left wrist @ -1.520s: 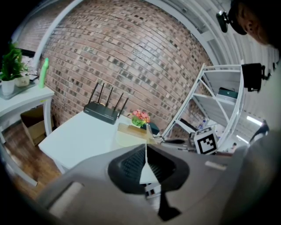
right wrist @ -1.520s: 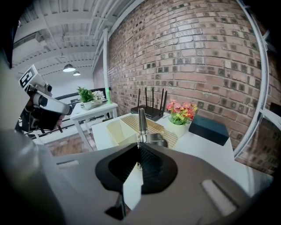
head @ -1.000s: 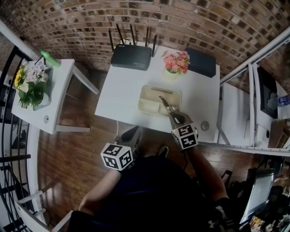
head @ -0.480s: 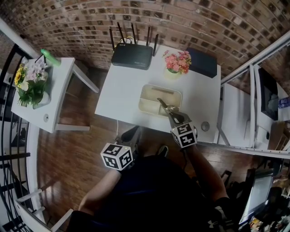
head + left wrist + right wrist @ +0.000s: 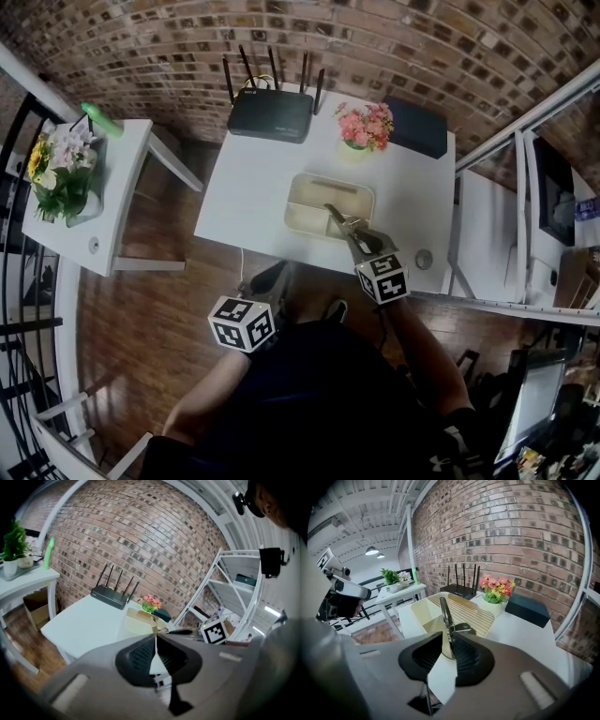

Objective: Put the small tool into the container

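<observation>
Over the cream container (image 5: 418,615), slim silvery clipper (image 5: 446,617)

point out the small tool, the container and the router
small tool (image 5: 446,616): right gripper view, on its metal handle
container (image 5: 306,216): head view, bare floor of left compartment
router (image 5: 272,114): head view, top of its black body

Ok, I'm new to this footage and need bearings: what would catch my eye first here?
The right gripper hangs over the cream container on the white table, jaws opening with the small metal tool between them. Behind, a black router and pink flowers stand at the table's far edge.
</observation>
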Motion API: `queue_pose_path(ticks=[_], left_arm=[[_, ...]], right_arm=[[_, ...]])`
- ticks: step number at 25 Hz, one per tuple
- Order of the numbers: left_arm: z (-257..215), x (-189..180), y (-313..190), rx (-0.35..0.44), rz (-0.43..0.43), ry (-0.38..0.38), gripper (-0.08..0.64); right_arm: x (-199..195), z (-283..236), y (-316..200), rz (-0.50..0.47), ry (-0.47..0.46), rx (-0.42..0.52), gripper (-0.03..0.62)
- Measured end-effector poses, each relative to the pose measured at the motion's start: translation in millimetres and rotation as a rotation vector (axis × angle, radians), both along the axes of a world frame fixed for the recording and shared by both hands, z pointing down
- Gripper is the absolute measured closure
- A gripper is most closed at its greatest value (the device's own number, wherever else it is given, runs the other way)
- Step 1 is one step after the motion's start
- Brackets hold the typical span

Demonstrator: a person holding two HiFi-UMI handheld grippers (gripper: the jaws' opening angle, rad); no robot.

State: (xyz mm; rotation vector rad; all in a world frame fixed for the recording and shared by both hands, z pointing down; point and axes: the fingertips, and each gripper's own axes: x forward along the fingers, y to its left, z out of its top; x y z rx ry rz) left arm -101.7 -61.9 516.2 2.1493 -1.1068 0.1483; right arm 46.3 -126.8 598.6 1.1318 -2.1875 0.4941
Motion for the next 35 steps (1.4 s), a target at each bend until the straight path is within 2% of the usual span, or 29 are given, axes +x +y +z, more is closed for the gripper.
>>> queue_pose_path(ticks=[19,35], left_arm=[[0,11,5,-0.003,0.027,-0.009,0.549],[-6,48,7,0.011,0.139,-0.057,0.549]], right_arm=[[4,-34,6,0.041,-0.078,0.079,0.499],[36,-70,37,0.197,-0.304,0.095,0.532]])
